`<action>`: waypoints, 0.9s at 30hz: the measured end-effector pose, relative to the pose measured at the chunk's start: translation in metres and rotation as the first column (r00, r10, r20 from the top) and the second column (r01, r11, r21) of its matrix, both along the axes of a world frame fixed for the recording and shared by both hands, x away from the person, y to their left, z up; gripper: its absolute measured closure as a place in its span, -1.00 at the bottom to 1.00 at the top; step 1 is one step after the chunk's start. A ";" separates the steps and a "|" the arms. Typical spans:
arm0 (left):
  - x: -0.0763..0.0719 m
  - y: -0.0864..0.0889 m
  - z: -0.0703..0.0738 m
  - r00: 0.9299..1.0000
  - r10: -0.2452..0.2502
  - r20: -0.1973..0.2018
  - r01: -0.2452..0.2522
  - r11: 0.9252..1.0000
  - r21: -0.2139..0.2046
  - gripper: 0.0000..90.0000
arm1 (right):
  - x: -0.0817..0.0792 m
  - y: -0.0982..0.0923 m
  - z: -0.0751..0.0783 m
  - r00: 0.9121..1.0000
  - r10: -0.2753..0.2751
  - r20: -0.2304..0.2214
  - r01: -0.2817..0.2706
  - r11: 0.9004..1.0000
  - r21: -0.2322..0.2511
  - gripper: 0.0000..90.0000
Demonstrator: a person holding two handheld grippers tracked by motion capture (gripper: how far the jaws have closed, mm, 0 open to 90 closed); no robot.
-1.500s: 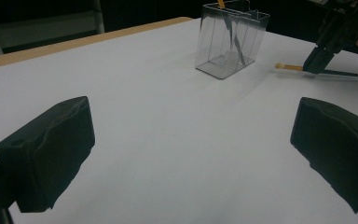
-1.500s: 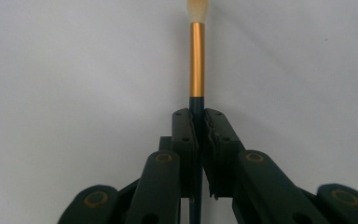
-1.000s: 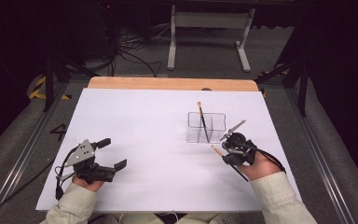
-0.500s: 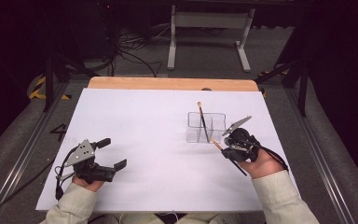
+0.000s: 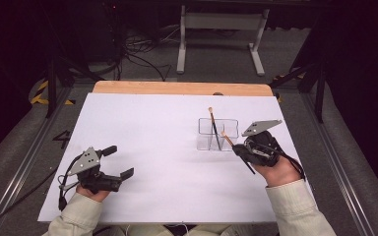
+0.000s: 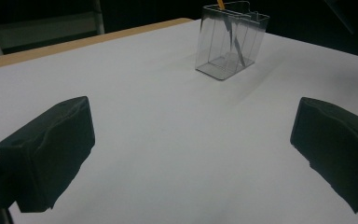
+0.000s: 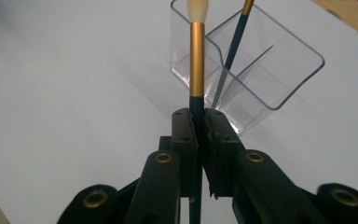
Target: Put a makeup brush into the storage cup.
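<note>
Across the whole of the high view lies the white table [image 5: 167,162], its wooden far edge [image 5: 182,88] showing beyond the white sheet, a broad bare surface that leaves both hands room to work. On its right half stands the clear plastic organiser [image 5: 218,133], a small box split by inner walls into compartments, set upright so long thin tools can lean in it; one dark-handled brush [image 5: 213,125] already rests inside, tip up, slanting against a divider. Just beside the organiser, toward the person, the right gripper [image 5: 236,148] is clamped on a second makeup brush [image 7: 197,56]: the right gripper view shows its two black jaws pressed tight on the dark handle just below the gold ferrule, with the pale bristle tip pointing away toward the box. Gripping it that near the ferrule leaves the long handle trailing behind the hand, which looks suited to tipping the brush upright and lowering it into a free compartment, judging by how near the opening it sits. Well apart, near the left front corner, the left gripper [image 5: 119,162] rests on the sheet with its jaws spread wide and nothing between them, apparently idle while the other hand works.
</note>
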State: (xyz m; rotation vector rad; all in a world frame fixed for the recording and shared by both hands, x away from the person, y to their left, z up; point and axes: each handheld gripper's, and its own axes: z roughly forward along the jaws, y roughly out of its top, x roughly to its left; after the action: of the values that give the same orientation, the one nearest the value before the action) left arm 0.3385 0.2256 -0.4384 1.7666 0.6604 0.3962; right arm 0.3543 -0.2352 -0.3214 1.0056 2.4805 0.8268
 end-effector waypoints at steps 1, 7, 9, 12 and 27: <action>0.000 0.000 0.000 1.000 0.000 0.000 0.000 1.000 0.000 -0.99 | 0.000 -0.001 0.001 1.000 0.005 0.019 -0.005 1.000 0.005 0.85; 0.000 0.000 0.000 1.000 0.000 0.000 0.000 1.000 -0.001 -0.99 | -0.003 -0.005 0.005 0.996 0.003 0.093 -0.010 0.997 0.070 0.85; 0.000 0.000 0.000 1.000 0.000 -0.003 0.000 1.000 -0.004 -0.99 | -0.004 -0.006 0.006 0.993 0.004 0.119 -0.014 0.996 0.087 0.85; 0.000 0.000 0.000 1.000 0.000 -0.002 0.000 1.000 -0.004 -0.99 | -0.006 -0.009 0.007 0.988 -0.003 0.155 -0.018 0.991 0.132 0.85; 0.000 0.000 0.000 1.000 -0.002 -0.002 0.002 1.000 -0.005 -0.99 | -0.010 -0.021 0.000 0.946 0.005 0.325 -0.095 0.961 0.260 0.85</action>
State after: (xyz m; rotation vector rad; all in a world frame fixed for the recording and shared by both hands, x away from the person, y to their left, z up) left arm 0.3384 0.2255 -0.4384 1.7632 0.6607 0.3911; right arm 0.3438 -0.2565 -0.3216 0.8136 2.1601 1.2674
